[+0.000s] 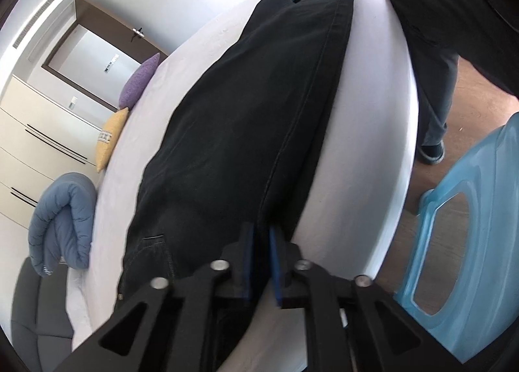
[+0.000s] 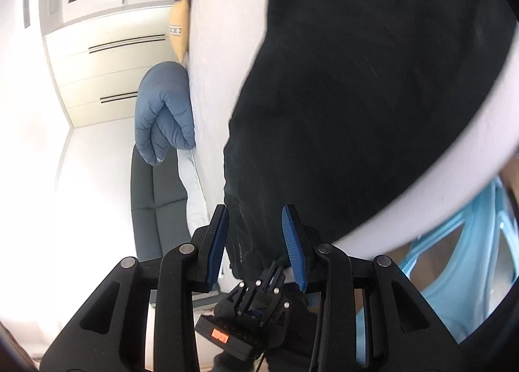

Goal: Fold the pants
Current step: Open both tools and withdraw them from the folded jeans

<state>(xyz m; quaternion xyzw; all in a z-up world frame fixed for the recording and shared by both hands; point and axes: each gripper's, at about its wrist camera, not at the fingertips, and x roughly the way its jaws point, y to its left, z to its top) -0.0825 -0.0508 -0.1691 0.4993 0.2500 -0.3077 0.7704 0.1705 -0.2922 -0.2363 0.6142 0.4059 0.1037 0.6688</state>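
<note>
Left gripper (image 1: 261, 242): blue pads nearly closed, pinching the edge of the long black denim pants (image 1: 246, 119), which stretch ahead of it across the white bed sheet (image 1: 373, 132). Right gripper (image 2: 256, 235): jaws spread wide, pants fabric between them ungripped; folded blue quilted duvet (image 2: 165, 112) ahead-left, translucent blue plastic stool (image 2: 454, 274) to its right.

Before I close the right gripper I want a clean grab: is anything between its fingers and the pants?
Nothing visible is in the way. The right gripper is open with the black pants already between its blue fingers. The left gripper is shut on the pants' other end, on the white bed.
</note>
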